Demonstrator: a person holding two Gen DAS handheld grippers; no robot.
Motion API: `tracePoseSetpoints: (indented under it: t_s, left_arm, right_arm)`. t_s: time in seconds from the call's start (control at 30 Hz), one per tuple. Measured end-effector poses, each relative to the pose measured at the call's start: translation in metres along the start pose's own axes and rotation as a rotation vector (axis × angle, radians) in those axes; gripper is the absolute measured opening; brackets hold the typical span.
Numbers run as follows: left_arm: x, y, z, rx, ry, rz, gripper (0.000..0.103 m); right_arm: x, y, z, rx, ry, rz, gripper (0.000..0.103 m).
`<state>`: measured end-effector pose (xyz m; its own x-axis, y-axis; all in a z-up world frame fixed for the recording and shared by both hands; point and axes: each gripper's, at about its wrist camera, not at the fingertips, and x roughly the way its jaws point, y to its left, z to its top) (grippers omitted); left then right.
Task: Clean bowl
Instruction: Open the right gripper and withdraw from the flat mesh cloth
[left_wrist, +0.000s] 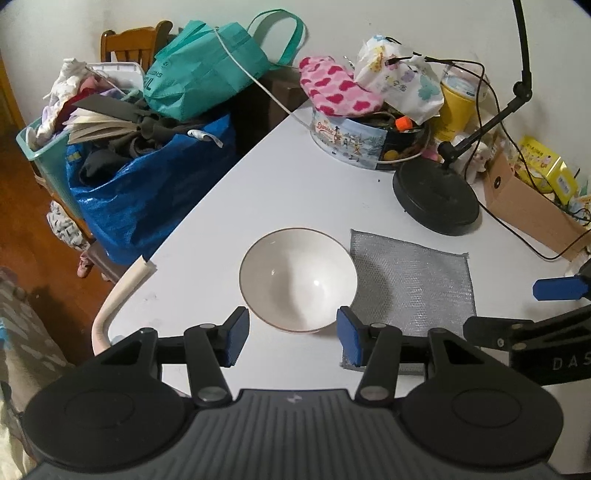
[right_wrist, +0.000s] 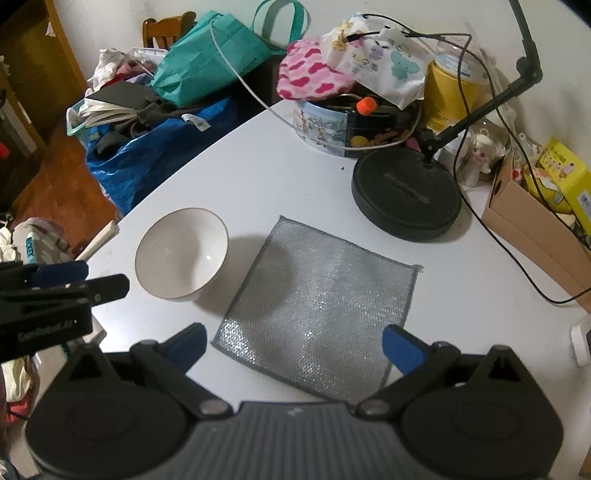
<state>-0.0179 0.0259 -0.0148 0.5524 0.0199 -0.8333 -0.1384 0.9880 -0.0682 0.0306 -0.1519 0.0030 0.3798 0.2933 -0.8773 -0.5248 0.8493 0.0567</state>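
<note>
Here the left tongs (left_wrist: 291, 334) gaped wide just before the round white ceramic bowl (left_wrist: 298, 278); the right tongs (right_wrist: 293, 345) spread wide, empty, over the square silver mesh cloth (right_wrist: 317, 310) on the white counter (right_wrist: 280, 184).

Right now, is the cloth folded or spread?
Spread: the cloth lies flat as one open square on the table, beside the bowl.
</note>
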Motion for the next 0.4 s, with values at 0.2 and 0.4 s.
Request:
tracePoseSetpoints:
  t_s: [0.2,0.4]
  left_arm:
    - [-0.0028,0.0022,-0.0008,-0.001,-0.013,-0.004,0.051]
    - [-0.0051,0.0036,-0.0008,-0.003,-0.027,-0.01,0.051]
  right_arm:
    - [-0.0007,0.0051,-0.0001,-0.015,0.0,-0.008,0.102]
    - [0.0012,0.0067,0.0011,-0.021,0.004,-0.008,0.102]
